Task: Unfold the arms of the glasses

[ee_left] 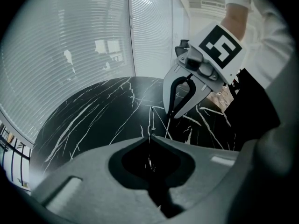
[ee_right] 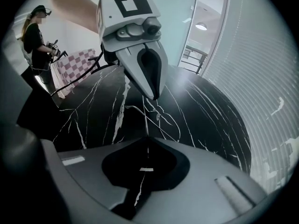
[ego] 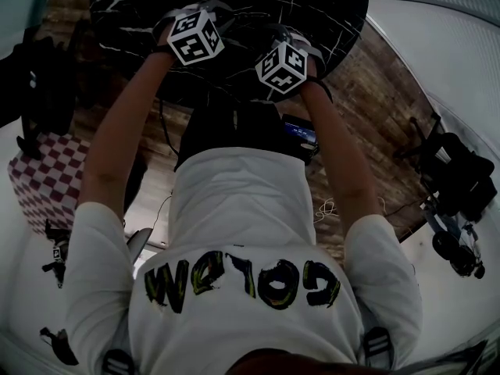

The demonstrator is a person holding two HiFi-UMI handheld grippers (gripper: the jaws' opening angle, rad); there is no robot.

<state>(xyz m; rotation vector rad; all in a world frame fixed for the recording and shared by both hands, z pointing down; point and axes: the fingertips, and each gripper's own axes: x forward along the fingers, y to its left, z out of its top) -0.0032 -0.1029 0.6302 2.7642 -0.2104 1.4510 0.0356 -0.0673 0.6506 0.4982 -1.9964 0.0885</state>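
One round black marble counter [ego: 320,2] carries one pair of thin wire glasses [ee_right: 158,117], lying on the half nearer the person, with dark marble running on to the far edge. Two grippers meet over them. The left gripper [ee_left: 149,137] has its jaws closed on a thin wire of the frame, and the right gripper [ee_right: 147,136] is likewise pinched on the frame. Each gripper carries one marker cube. The shirt [ego: 234,201] shows upside-down lettering beginning "GO"; the rest cannot be read.

Right gripper [ee_right: 148,139] pinches glasses [ee_right: 158,117] over marble table [ee_right: 93,106]; left gripper [ee_right: 154,97] opposite
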